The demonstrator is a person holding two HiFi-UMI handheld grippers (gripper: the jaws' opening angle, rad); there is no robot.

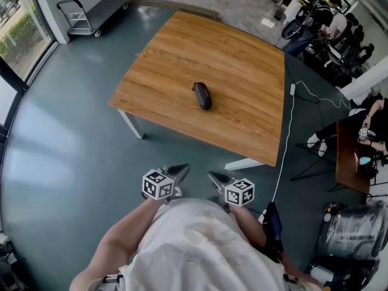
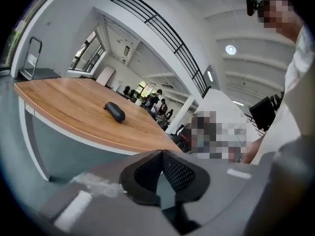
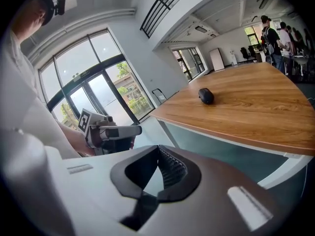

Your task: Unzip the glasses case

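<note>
Lying near the middle of the wooden desk (image 1: pixel 242 53), the dark glasses case (image 1: pixel 202 96) is seen alone, well apart from both claws. The left claw (image 1: pixel 180 171) and the right claw (image 1: pixel 213 177) are held side by side over the grey-green floor (image 1: pixel 66 144), close in front of the person's body and short of the desk's near edge, both pointed towards the case. In the left gripper view the left claw's jaws are shown closed tip to tip, with nothing between them. The same is shown of the right claw in the right gripper view. A white cable (image 1: pixel 287 132) is trailed along the floor past the desk's right side, and a flat trolley (image 1: pixel 91 14) is parked at the far left.
</note>
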